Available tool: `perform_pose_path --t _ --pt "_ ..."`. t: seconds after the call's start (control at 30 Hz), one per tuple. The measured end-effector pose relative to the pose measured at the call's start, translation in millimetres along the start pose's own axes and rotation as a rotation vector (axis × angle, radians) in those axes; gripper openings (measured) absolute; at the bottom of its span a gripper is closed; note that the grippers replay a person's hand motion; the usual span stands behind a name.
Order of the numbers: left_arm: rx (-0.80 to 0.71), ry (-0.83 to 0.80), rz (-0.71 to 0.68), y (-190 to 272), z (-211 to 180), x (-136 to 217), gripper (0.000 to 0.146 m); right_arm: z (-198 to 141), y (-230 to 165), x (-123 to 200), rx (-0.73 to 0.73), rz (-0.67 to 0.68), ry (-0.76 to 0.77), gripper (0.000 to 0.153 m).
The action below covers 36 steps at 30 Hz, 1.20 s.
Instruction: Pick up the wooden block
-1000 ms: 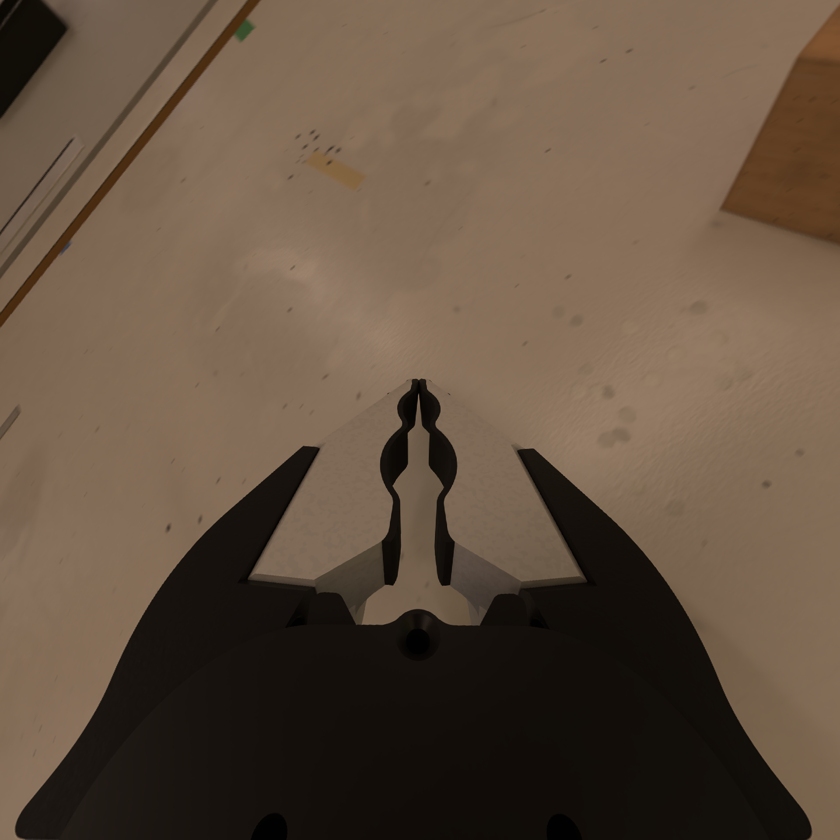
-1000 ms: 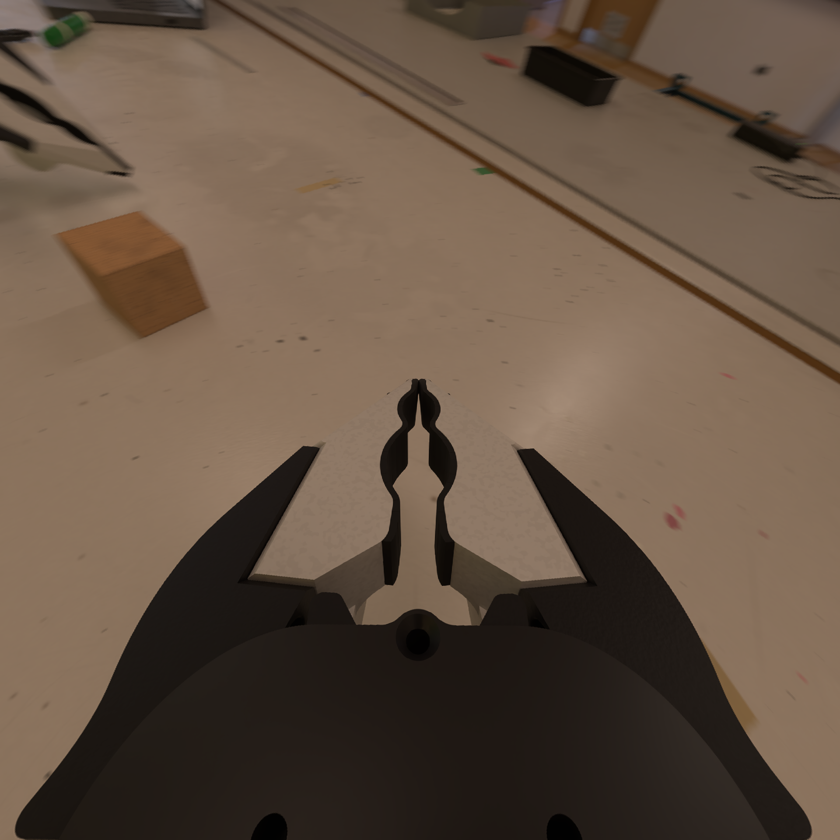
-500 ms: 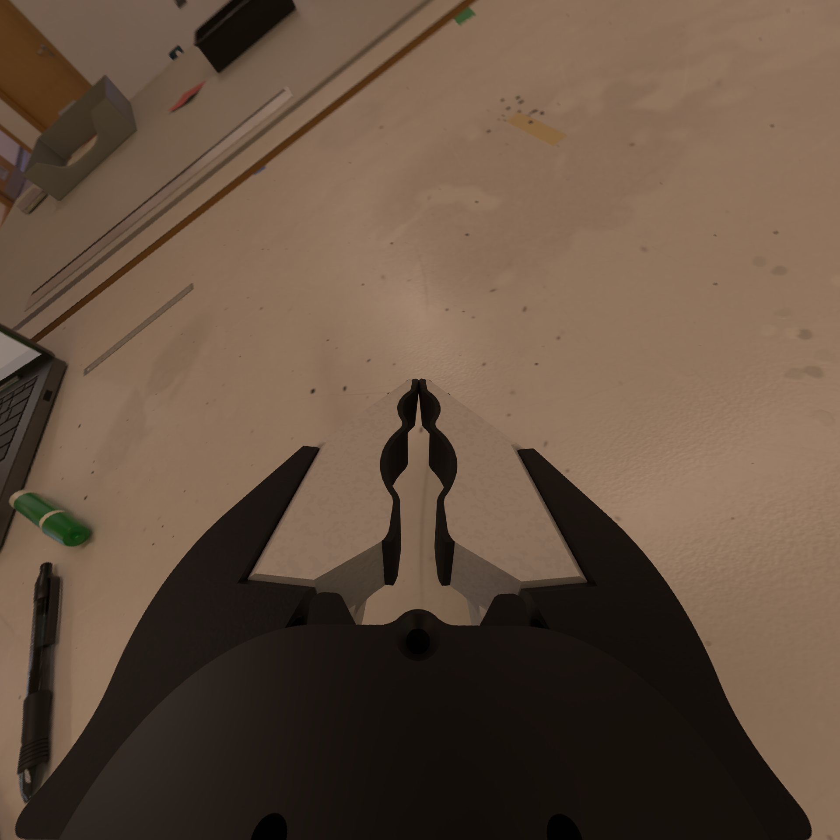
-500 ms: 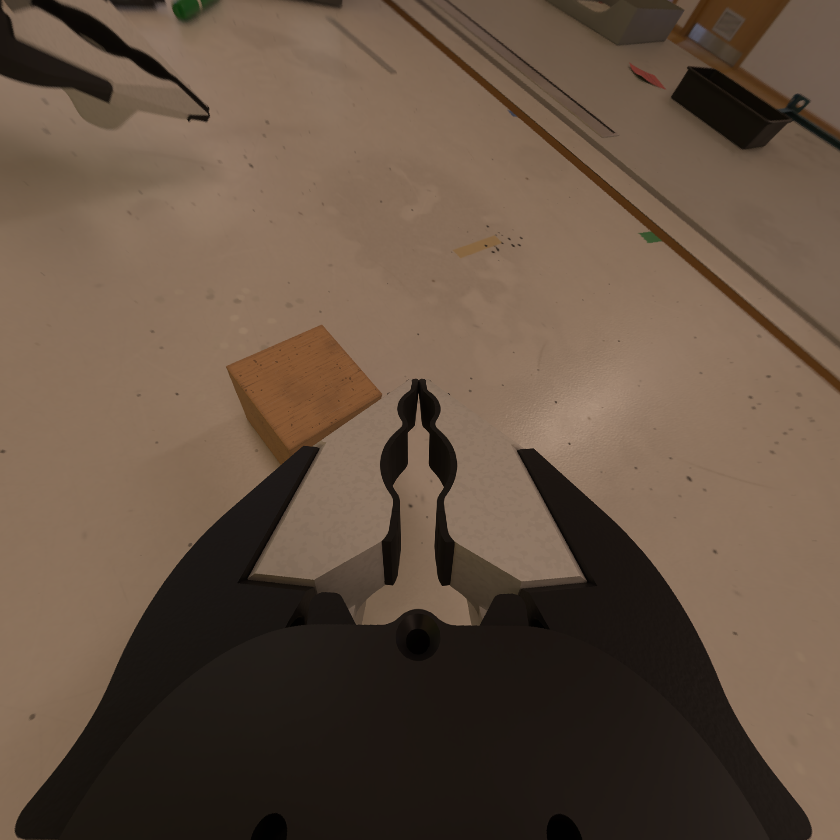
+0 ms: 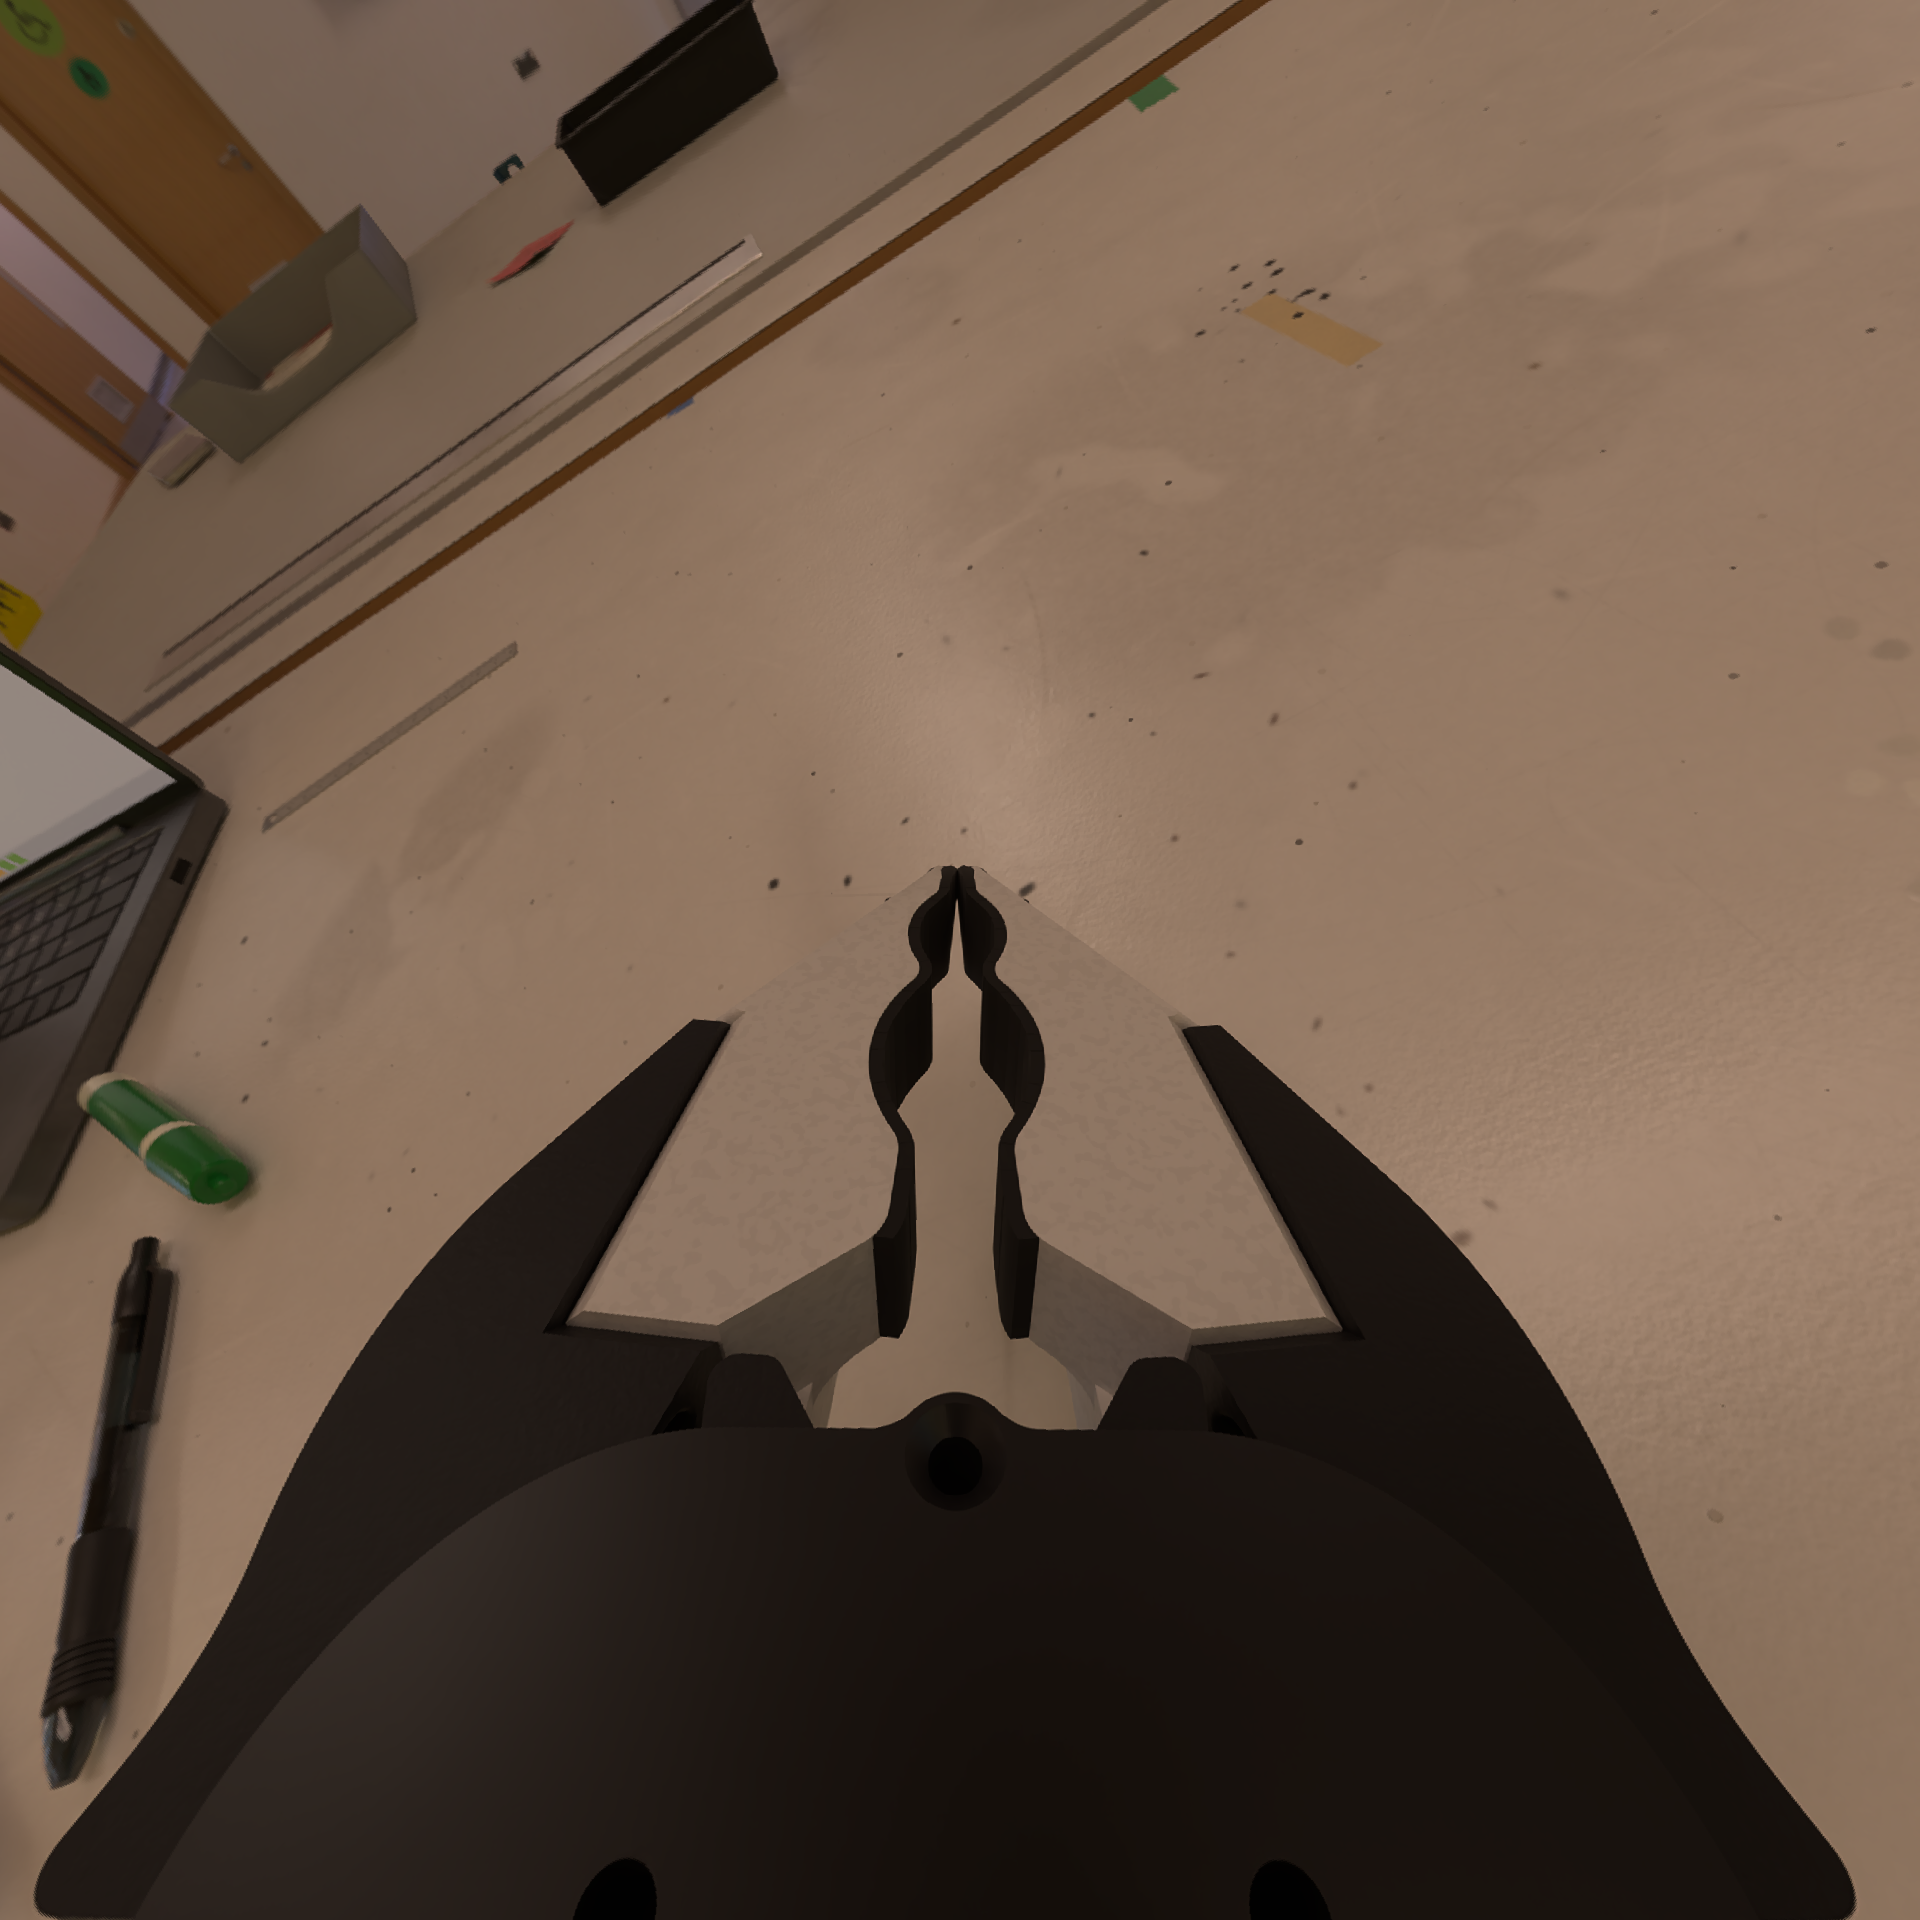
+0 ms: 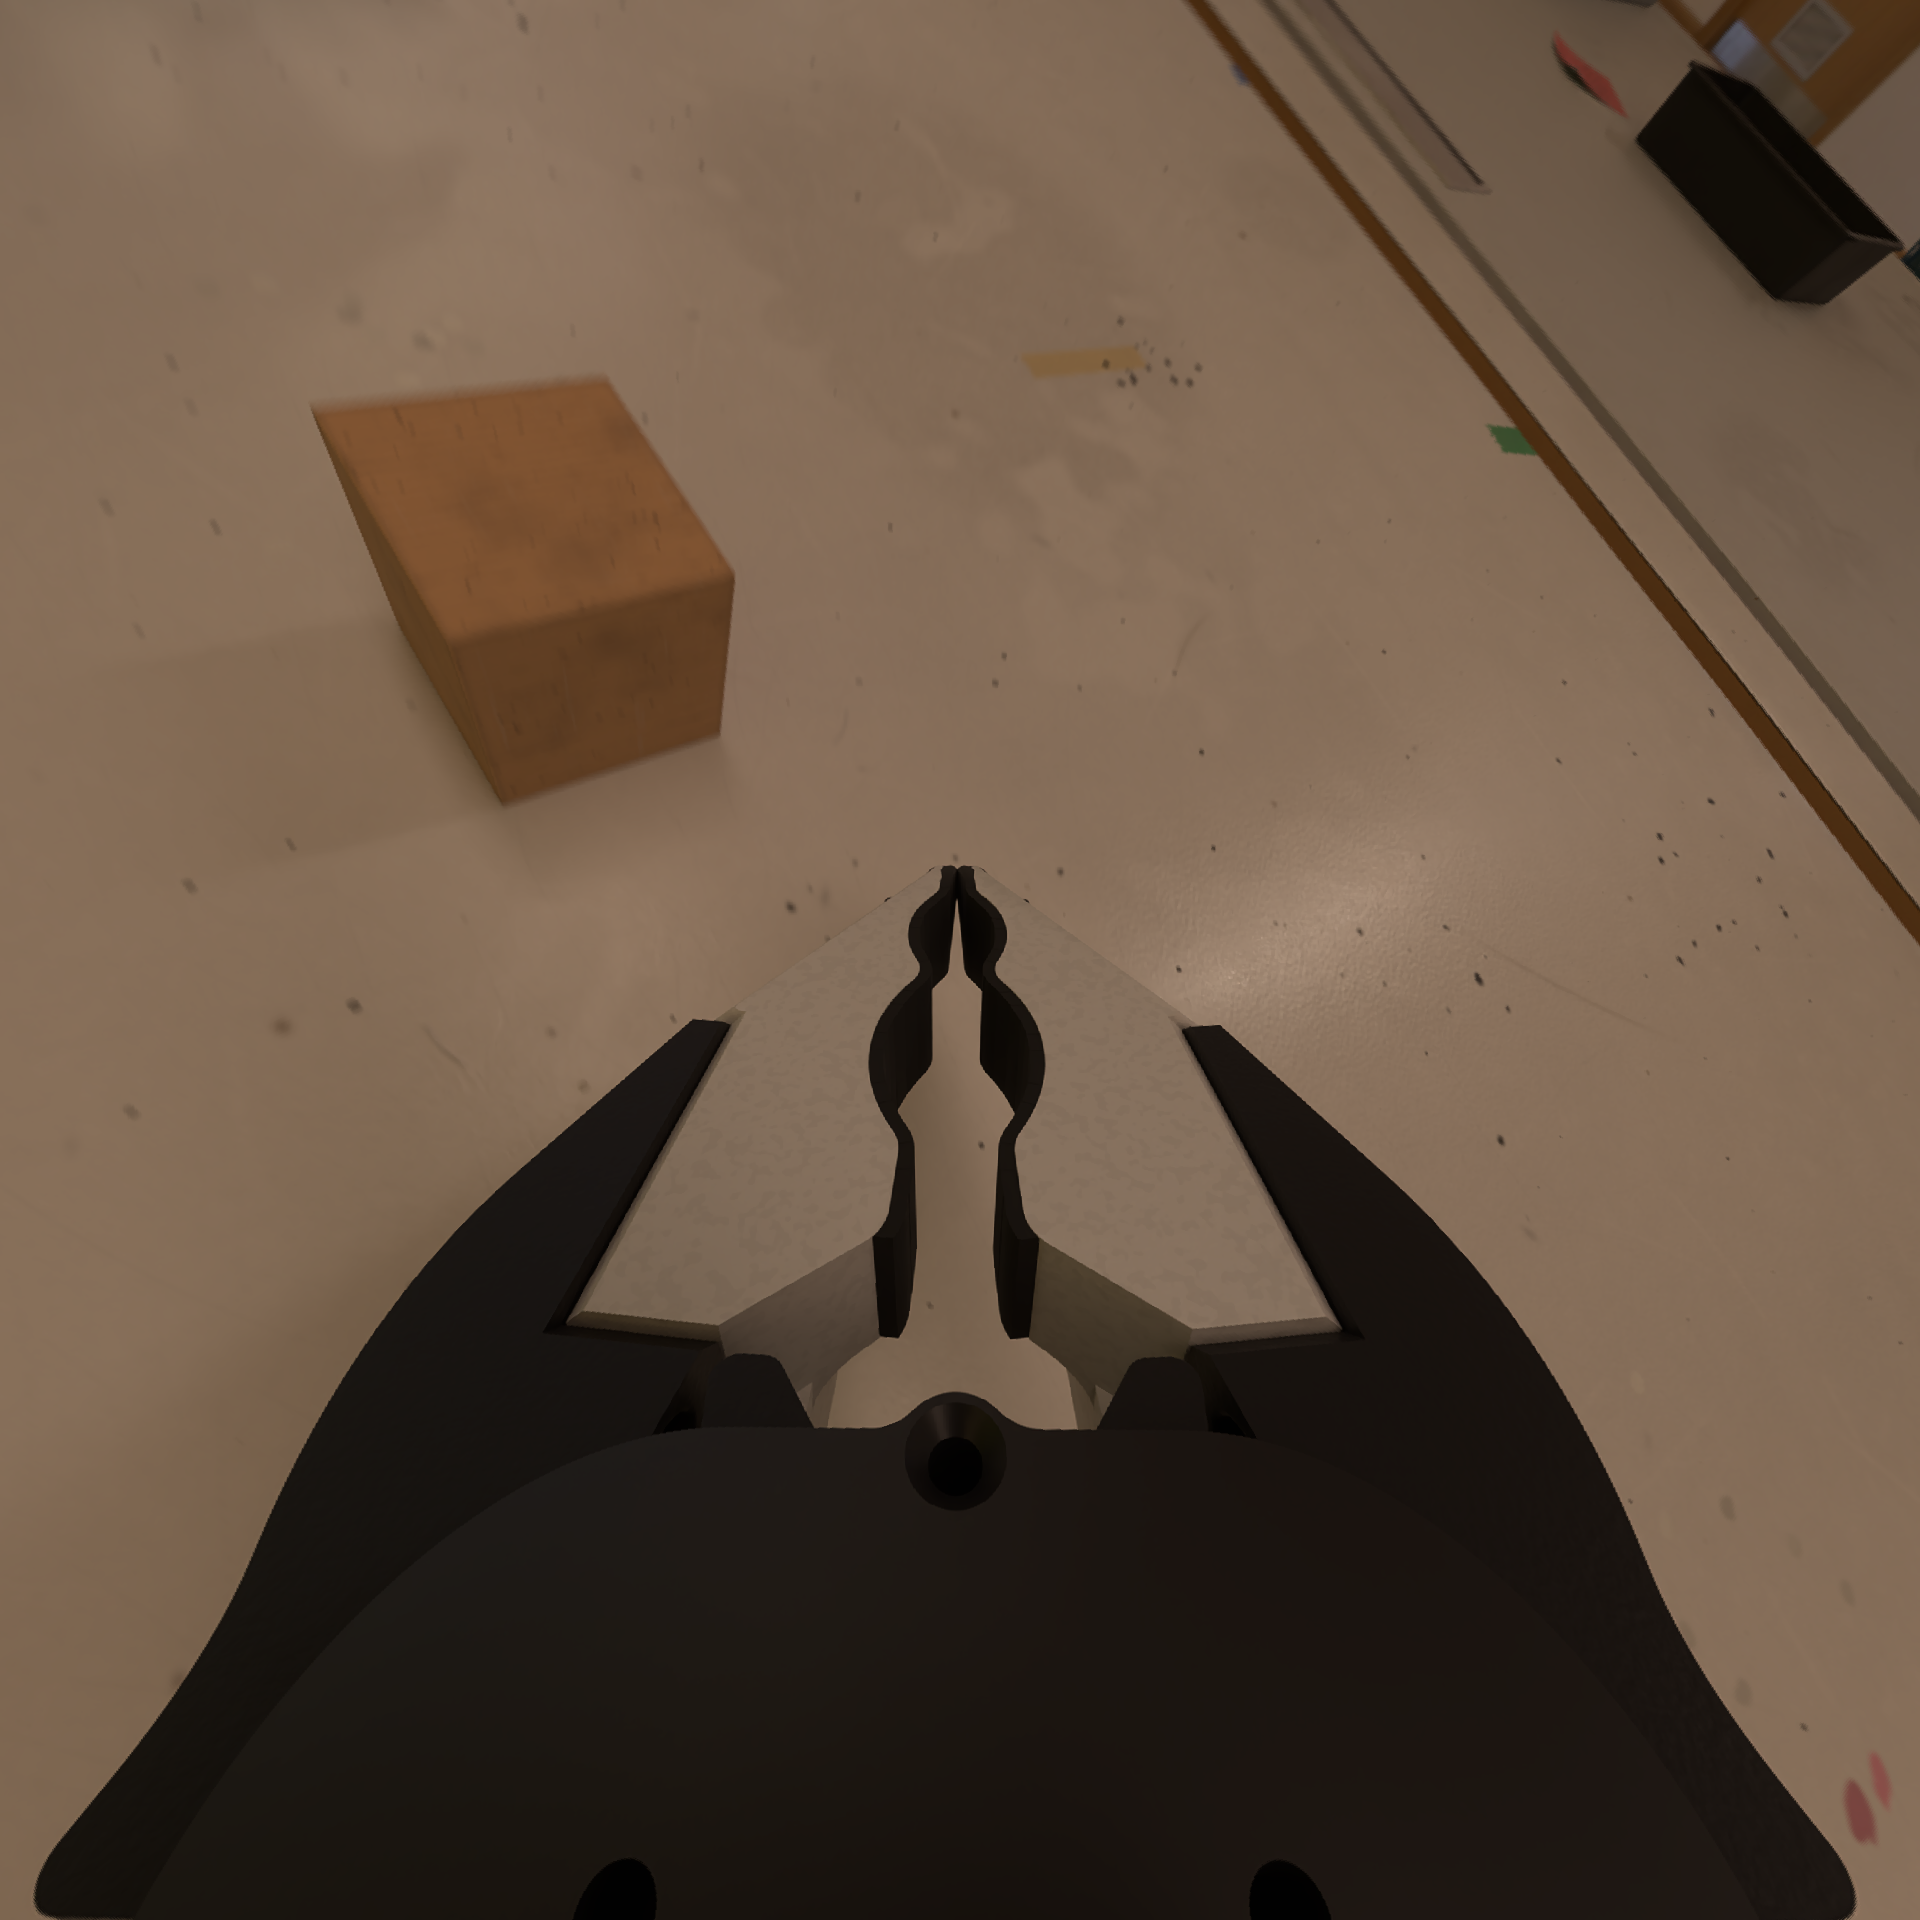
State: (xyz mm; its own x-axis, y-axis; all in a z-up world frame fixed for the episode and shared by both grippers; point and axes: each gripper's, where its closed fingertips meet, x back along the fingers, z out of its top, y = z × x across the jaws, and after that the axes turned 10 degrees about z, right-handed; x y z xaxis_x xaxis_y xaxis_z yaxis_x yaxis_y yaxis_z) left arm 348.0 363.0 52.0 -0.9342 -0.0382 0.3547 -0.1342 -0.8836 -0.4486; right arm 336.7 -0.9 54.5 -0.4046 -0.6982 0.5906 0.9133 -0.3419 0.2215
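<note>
One brown wooden cube [image 6: 540, 582] is seen ahead-left of the right tongs [image 6: 956, 873]; both right and left tongs [image 5: 956, 873] are closed, empty.

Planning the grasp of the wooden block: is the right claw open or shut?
Shut. The right claw has its fingertips pressed together with nothing between them, and the wooden block sits apart, ahead to its left.

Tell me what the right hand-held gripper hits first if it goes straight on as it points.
Probably only the bare beige tabletop. The right hand-held gripper, shut, points past the brown wooden cube, which sits off to its left.
</note>
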Motion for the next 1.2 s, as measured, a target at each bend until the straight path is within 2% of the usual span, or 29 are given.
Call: perform_pose_path --t 0.1,0.23,0.37,0.63,0.77,0.83,0.87,0.97,1.0,1.1,1.2 --pt "-0.007 -0.014 0.009 -1 -3 -1 0.000 -18 2 -3 0.023 0.027 -0.042 0.000" --pt "-0.067 -0.016 -0.006 6 -4 -2 0.000 -37 8 -4 -0.036 0.076 -0.061 0.000" --pt "-0.075 -0.003 -0.027 10 -2 -1 0.000 -41 7 -6 -0.027 0.096 -0.069 0.000" --pt "-0.102 0.003 -0.041 16 -1 -2 0.000 -25 -7 -8 -0.024 0.189 0.005 0.000" --pt "-0.101 0.006 -0.043 16 -1 -2 0.000 -1 -28 -8 -0.035 0.343 0.132 0.000" --pt "-0.105 0.006 -0.044 17 -1 -2 0.000 7 -41 -12 -0.052 0.445 0.146 0.001" --pt "-0.107 0.006 -0.046 17 -1 -2 0.000 8 -46 -17 -0.052 0.486 0.125 0.011" --pt "-0.110 0.002 -0.046 17 -1 -3 0.000 9 -57 -33 0.013 0.527 0.046 0.066" --pt "-0.111 0.002 -0.046 17 -1 -3 0.000 12 -60 -37 0.039 0.539 0.042 0.080" --pt "-0.117 -0.003 -0.045 18 -2 -3 0.000 22 -68 -51 0.072 0.575 0.036 0.100" --pt "-0.129 -0.006 -0.046 19 -2 -4 0.000 31 -73 -64 0.098 0.600 0.016 0.104"
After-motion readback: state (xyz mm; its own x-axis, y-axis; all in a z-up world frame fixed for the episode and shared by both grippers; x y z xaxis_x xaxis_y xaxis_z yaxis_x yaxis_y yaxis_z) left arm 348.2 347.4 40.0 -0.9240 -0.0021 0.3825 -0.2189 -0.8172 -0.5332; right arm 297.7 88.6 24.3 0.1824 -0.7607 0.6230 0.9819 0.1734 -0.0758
